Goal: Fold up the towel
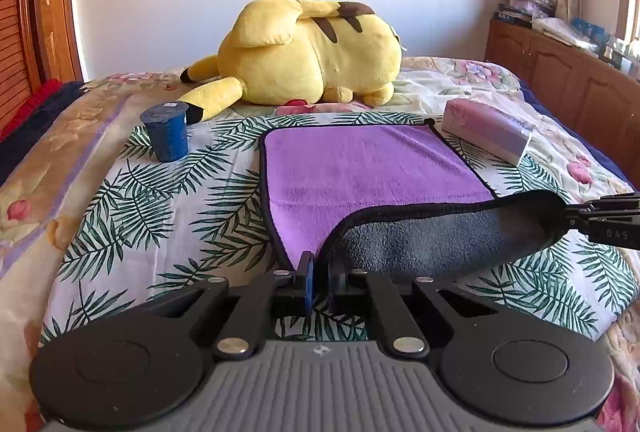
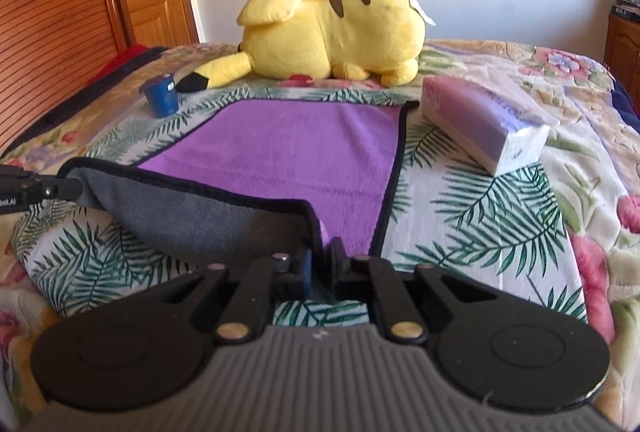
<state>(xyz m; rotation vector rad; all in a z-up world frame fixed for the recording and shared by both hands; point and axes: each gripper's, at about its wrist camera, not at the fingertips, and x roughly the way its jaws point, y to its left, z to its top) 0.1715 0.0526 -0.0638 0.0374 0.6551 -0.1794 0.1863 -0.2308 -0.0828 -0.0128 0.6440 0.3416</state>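
A purple towel [image 1: 360,164] with a grey underside and black trim lies on the bed; it also shows in the right wrist view [image 2: 280,156]. Its near edge is lifted and turned over, grey side [image 1: 420,236] up. My left gripper [image 1: 319,264] is shut on the towel's near left corner. My right gripper [image 2: 321,256] is shut on the near right corner. Each gripper shows in the other's view, the right one [image 1: 576,210] at the right edge and the left one [image 2: 76,188] at the left edge.
A yellow plush toy [image 1: 308,52] lies behind the towel. A blue cup [image 1: 166,130] stands to the far left of it. A tissue pack [image 1: 486,130] lies at its far right corner. A wooden cabinet [image 1: 560,72] runs along the right.
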